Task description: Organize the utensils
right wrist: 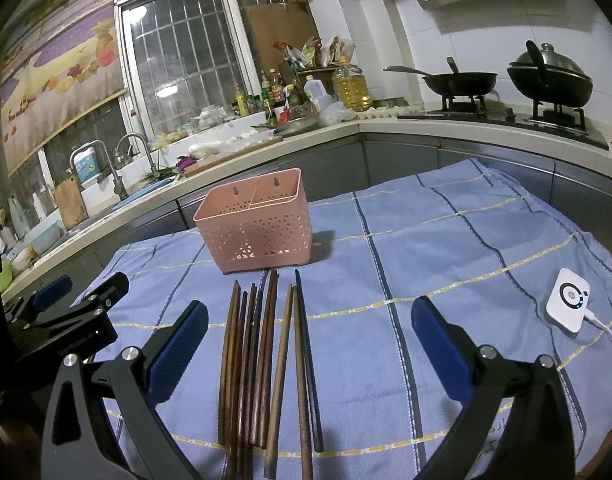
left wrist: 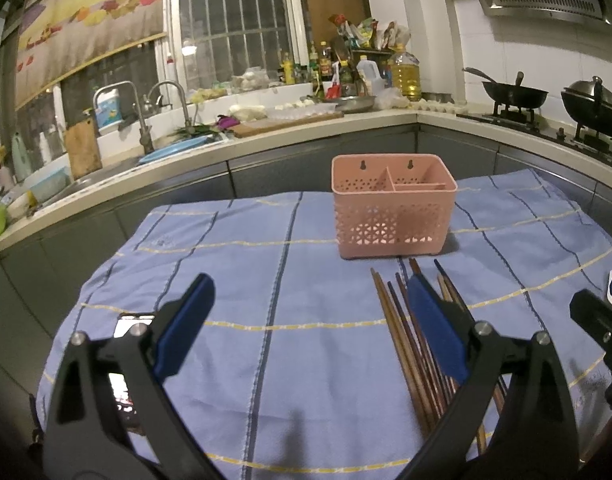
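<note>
A pink perforated utensil holder [left wrist: 394,208] [right wrist: 256,226] with divided compartments stands empty on the blue checked cloth. Several brown wooden chopsticks [right wrist: 266,364] [left wrist: 410,348] lie side by side in front of it, tips toward the holder. My right gripper [right wrist: 310,320] hovers open above the chopsticks, fingers either side of the bundle's left and right. My left gripper [left wrist: 310,296] is open over bare cloth, its right finger [left wrist: 438,328] overlapping the chopsticks in view. Part of the left gripper [right wrist: 66,312] shows at the left of the right wrist view.
A white round-cornered device [right wrist: 568,306] with a cable lies on the cloth at the right. Behind the table runs a kitchen counter [left wrist: 266,136] with sink, taps, bottles, cutting board and two woks [right wrist: 546,76] on a stove.
</note>
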A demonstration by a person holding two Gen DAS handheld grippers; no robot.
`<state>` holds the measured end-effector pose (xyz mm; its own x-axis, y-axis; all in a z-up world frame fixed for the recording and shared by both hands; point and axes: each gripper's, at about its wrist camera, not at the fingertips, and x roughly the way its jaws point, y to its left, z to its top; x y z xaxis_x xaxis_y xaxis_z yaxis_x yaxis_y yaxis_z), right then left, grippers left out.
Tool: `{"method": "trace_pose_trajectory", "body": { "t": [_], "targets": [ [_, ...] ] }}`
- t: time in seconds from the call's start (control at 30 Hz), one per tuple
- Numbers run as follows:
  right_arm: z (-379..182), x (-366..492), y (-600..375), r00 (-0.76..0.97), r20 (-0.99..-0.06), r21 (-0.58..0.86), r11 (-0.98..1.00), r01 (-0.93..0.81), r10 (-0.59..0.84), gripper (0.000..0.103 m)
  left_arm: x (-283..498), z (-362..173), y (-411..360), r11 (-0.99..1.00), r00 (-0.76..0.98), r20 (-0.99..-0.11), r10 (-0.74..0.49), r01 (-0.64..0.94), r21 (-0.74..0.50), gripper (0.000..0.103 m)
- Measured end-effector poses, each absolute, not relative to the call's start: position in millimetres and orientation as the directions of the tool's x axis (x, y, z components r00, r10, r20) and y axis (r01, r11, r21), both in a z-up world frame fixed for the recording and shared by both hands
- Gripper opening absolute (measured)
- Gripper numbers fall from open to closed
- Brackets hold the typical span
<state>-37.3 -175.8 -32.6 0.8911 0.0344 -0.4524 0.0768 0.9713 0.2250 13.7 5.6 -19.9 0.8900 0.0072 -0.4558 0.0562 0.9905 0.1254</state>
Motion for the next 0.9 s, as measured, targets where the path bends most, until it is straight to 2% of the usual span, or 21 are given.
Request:
{"method": "trace_pose_trajectory", "body": {
  "t": [0.9],
  "targets": [
    [-35.9, -37.8, -174.1, 0.887, -0.461, 0.226, 0.971, 0.077, 0.037, 0.1, 14.8, -29.3, 11.8, 0.991, 0.878, -0.479, 0.01, 0.055, 0.121, 0.093]
  ]
}}
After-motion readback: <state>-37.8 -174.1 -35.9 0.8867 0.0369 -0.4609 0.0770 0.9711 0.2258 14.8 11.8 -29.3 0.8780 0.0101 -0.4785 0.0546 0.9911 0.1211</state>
